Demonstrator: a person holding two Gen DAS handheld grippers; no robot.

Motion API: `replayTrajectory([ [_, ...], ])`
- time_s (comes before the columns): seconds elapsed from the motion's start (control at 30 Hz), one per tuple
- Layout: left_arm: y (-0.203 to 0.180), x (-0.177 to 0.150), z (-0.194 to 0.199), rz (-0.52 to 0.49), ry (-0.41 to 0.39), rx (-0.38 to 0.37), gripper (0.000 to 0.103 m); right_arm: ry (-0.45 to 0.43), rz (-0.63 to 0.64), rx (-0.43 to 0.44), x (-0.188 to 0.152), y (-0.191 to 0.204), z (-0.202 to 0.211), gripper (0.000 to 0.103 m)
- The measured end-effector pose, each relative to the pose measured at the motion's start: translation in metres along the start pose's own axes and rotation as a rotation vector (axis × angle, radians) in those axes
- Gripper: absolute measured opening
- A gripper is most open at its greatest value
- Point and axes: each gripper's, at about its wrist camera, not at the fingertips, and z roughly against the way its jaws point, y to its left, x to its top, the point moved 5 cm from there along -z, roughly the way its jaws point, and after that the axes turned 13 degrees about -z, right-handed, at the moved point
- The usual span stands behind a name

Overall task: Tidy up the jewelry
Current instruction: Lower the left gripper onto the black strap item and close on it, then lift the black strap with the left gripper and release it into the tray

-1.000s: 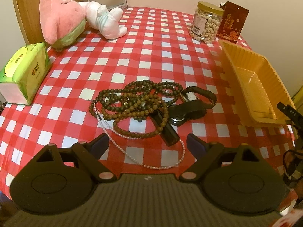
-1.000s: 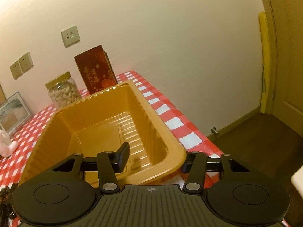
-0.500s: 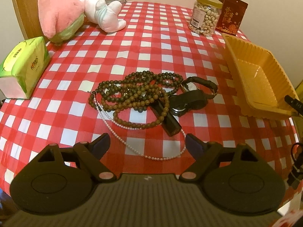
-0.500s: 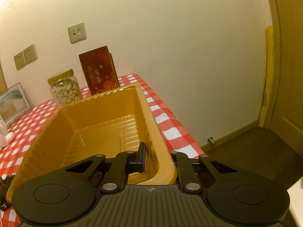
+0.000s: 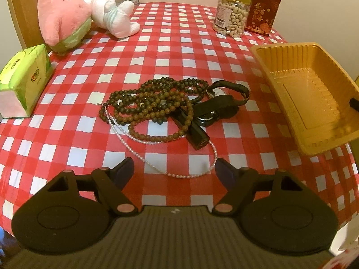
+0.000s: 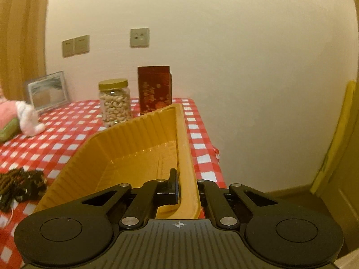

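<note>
jewelry: bead strands (image 5: 157,105), pearl necklace (image 5: 170,157), watches (image 5: 224,100) heaped mid-table, none sorted | yellow tray (image 6: 134,148) empty | my right tongs (image 6: 187,192) clamp its wall | my left tongs (image 5: 174,171) wide, just narrowing, empty over pearls

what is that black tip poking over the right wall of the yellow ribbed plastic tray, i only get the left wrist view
Observer: That is a finger of the right gripper, which is shut on the long side wall of the yellow ribbed plastic tray.
Operator: gripping from inside or outside
Observer: Both. One black finger is inside the tray, and the other is outside the wall.
Operator: anything past that side
Observer: The red-checked tablecloth ends close beyond that wall, with brown floor below.
</note>
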Motion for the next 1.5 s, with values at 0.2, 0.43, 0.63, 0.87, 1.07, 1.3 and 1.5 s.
replayTrajectory([
  [0.2, -0.009, 0.001, 0.003, -0.013, -0.022, 0.003, 0.075, 0.022, -0.018, 0.001, -0.002, -0.004, -0.001, 0.003],
  [0.43, -0.02, 0.012, 0.003, -0.088, -0.083, -0.009, 0.068, 0.037, -0.013, 0.022, 0.0, -0.011, 0.001, 0.003],
  [0.63, -0.027, 0.033, -0.019, -0.222, -0.118, -0.096, 0.057, 0.038, -0.018, 0.018, 0.003, -0.008, -0.002, 0.003],
  [0.87, -0.033, 0.058, -0.051, -0.368, -0.126, -0.185, 0.043, 0.054, -0.069, -0.007, -0.001, -0.01, 0.001, 0.003],
  [1.07, -0.037, 0.067, -0.07, -0.488, -0.124, -0.258, 0.043, 0.057, -0.086, -0.036, -0.002, -0.009, 0.003, 0.003],
  [1.3, -0.042, 0.073, -0.091, -0.565, -0.12, -0.304, 0.043, 0.059, -0.083, -0.053, -0.004, -0.006, 0.007, 0.003],
  [1.5, -0.039, 0.074, -0.096, -0.571, -0.119, -0.31, 0.026, 0.055, -0.074, -0.049, -0.005, -0.004, 0.011, 0.003],
])
